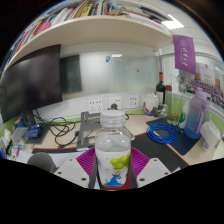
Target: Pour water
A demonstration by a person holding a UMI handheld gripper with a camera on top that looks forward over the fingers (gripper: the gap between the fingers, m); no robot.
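Observation:
A clear plastic water bottle (113, 150) with a white cap and a green and blue label stands upright between my fingers. My gripper (113, 172) is shut on the bottle, with both purple pads (86, 162) pressed against its sides. The bottle is held above the desk (70, 140), and its bottom is hidden behind the fingers. No cup or other vessel for water shows in this view.
A dark monitor (30, 85) stands beyond the fingers at the left. A coiled blue cable (160, 131) lies on the desk at the right, near a purple bottle (197, 112). Wall sockets (112, 102) line the back wall, and a shelf of books (90, 15) runs overhead.

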